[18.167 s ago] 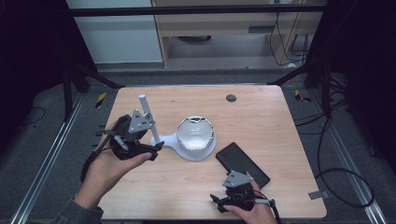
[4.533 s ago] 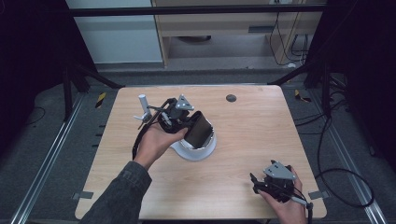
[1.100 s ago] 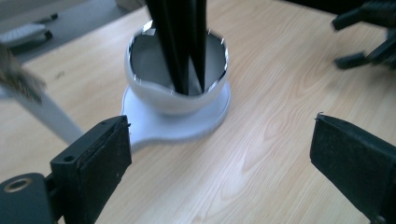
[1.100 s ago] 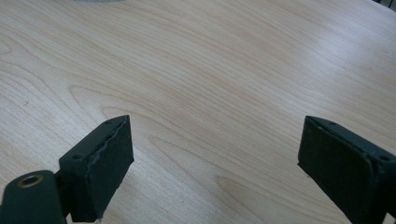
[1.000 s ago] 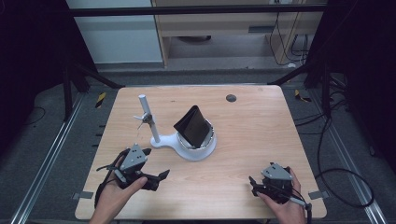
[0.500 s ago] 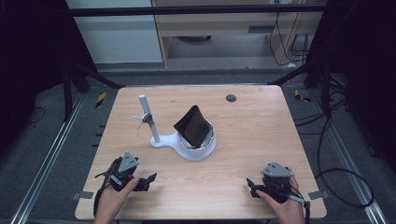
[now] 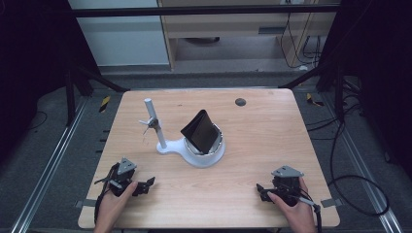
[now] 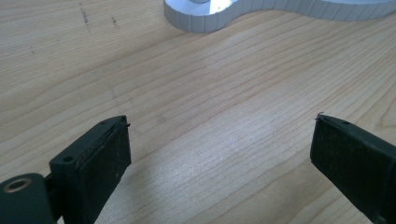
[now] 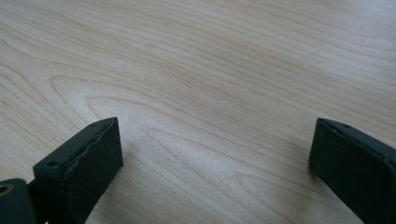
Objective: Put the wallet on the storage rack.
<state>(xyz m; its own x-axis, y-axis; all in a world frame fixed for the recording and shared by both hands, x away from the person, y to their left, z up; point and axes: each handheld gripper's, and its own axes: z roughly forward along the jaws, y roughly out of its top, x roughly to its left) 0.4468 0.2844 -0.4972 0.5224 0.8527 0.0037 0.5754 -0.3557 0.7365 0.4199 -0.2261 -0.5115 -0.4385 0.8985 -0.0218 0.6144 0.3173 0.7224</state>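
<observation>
A black phone (image 7: 200,131) leans tilted in the round cup of a white stand (image 7: 214,158), which has a thin upright post (image 7: 154,121). My left gripper (image 7: 145,185) rests low over the table's near left, open, with bare wood between its jaws (image 8: 219,121); the stand's white base (image 8: 280,9) lies ahead of it. My right gripper (image 7: 262,191) sits at the near right, pointing left. Its jaws have just been opening and stand wide apart with nothing between them (image 9: 215,123).
A small dark round disc (image 7: 240,102) lies near the far edge of the wooden table (image 7: 272,141). Black frame posts and cables (image 7: 359,194) stand around the table on the floor.
The left hand has come down and toward the near edge, ending low over the table. The right hand has stayed put. Much earlier the phone lay flat on the table; it now leans in the stand.
</observation>
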